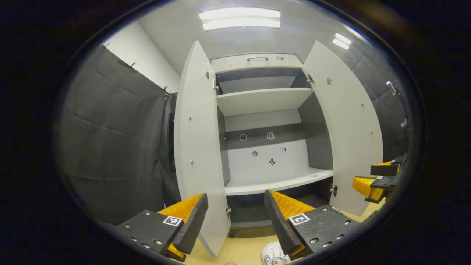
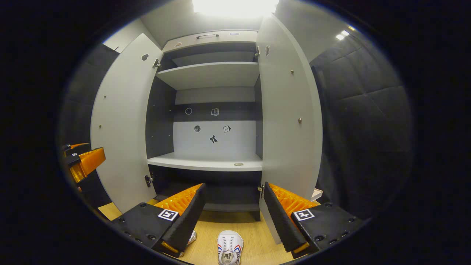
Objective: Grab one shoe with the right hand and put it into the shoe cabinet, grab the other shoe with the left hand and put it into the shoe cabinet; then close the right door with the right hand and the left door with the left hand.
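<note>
The shoe cabinet (image 1: 265,110) (image 2: 211,75) stands in front with both doors swung wide and bare shelves. Its left door (image 1: 197,147) (image 2: 123,121) and right door (image 1: 349,129) (image 2: 290,110) flank the opening. A white shoe (image 2: 229,247) with red and blue stripes lies on the wooden floor below my right gripper (image 2: 233,215), which is open. A second white shoe (image 2: 191,237) peeks out behind its left finger. In the left gripper view a white shoe (image 1: 274,254) lies at the bottom edge, under my open left gripper (image 1: 235,221). The right gripper (image 1: 381,178) shows at the far right there, the left gripper (image 2: 82,160) at the far left of the right gripper view.
Dark padded walls (image 1: 110,147) (image 2: 364,129) close in on both sides of the cabinet. A drawer with a handle (image 1: 257,59) tops the cabinet. The light wooden floor (image 2: 254,232) runs in front of it.
</note>
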The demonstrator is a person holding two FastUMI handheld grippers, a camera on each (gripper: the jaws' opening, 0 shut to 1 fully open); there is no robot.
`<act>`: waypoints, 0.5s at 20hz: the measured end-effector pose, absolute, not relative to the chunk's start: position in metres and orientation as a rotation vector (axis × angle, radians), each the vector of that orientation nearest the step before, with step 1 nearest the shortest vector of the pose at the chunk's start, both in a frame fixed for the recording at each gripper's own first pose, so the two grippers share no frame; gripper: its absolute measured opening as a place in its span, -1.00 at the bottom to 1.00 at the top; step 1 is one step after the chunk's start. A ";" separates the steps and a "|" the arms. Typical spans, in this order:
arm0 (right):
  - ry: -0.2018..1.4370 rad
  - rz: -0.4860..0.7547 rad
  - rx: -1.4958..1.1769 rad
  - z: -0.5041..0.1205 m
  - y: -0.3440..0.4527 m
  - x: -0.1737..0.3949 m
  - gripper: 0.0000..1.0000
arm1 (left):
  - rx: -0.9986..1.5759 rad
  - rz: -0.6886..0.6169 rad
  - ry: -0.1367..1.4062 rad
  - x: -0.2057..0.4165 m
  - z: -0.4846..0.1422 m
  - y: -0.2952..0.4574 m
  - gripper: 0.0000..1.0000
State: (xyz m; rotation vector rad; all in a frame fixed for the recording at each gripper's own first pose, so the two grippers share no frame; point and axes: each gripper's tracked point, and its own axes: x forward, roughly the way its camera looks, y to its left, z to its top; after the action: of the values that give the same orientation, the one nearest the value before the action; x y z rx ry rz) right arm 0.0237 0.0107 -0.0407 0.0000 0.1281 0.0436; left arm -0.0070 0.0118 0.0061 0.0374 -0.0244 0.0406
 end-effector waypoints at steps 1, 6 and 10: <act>0.145 0.051 -0.001 -0.046 0.013 0.026 0.95 | 0.040 0.048 -0.024 -0.008 0.007 0.014 0.77; 0.252 0.115 -0.004 -0.083 0.031 0.037 0.95 | 0.053 0.081 -0.017 -0.011 0.005 0.026 0.77; 0.336 0.149 -0.030 -0.117 0.042 0.042 0.95 | 0.059 0.108 -0.010 -0.013 0.003 0.037 0.77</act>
State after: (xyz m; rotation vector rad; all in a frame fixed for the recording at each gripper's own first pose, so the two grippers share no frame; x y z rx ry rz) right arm 0.0422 0.0422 -0.1174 -0.0298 0.3358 0.1487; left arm -0.0132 0.0366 0.0029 0.0590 -0.0102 0.1081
